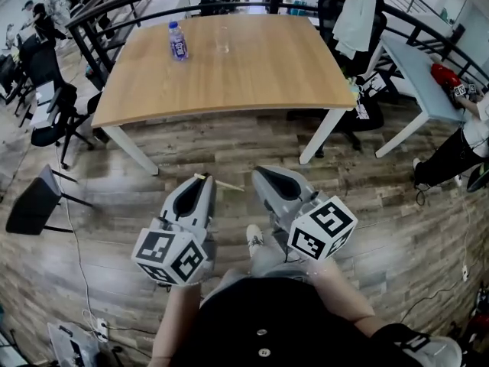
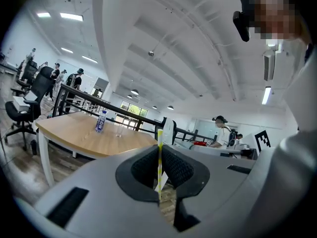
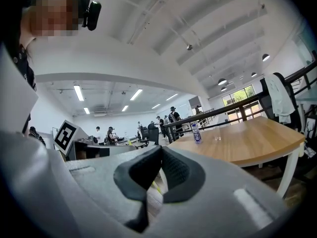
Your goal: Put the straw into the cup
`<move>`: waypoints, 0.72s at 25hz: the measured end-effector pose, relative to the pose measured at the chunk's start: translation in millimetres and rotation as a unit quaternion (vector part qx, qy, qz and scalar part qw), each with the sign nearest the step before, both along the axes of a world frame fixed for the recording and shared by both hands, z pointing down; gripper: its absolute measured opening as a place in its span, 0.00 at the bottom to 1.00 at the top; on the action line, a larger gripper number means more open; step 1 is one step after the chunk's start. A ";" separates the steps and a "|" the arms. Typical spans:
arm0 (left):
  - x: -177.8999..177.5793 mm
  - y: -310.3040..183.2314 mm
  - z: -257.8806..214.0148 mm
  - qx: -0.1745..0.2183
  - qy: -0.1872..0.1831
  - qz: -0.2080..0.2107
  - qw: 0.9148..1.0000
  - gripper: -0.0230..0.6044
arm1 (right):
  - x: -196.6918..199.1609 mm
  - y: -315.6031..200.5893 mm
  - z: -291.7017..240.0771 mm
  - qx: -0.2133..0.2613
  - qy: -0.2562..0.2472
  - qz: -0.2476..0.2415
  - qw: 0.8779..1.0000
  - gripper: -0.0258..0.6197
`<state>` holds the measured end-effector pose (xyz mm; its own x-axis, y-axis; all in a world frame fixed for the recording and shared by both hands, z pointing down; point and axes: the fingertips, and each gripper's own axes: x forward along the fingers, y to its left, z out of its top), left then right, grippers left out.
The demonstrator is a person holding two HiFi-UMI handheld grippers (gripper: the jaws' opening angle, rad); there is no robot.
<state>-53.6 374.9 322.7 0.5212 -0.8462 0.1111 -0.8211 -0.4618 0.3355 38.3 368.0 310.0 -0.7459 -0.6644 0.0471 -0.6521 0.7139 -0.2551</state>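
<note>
Straw (image 2: pixel 159 165) pinched in left claw (image 2: pixel 160 148); right claw (image 3: pixel 159 150) closed, empty.

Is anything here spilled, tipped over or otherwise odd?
Nothing stands out. The bottle and cup stand upright on the table, with no spill showing. The straw sits clamped in the left gripper, away from the table.

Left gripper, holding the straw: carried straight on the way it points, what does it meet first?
Open air first, then probably the right end of the wooden table, right of the bottle and cup; depth is unclear, so it could pass to the white-draped chair behind.
</note>
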 end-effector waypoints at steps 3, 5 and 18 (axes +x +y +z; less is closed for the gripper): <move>3.6 -37.0 -1.3 0.000 -0.001 -0.007 1.000 0.09 | 4.2 -37.9 -2.2 0.002 -0.002 -0.006 1.000 0.04; 5.0 -60.1 -2.3 0.002 -0.001 -0.013 1.000 0.09 | 6.6 -61.1 -2.5 0.002 -0.003 -0.011 1.000 0.04; 26.4 -166.3 0.9 -0.002 0.005 -0.045 0.999 0.09 | 23.9 -171.6 10.8 -0.015 -0.008 -0.049 0.999 0.04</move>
<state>-27.1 208.7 323.6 0.4439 -0.8893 0.1102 -0.8561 -0.3846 0.3452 62.3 196.3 320.8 -0.8080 -0.5868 0.0528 -0.5750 0.7659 -0.2878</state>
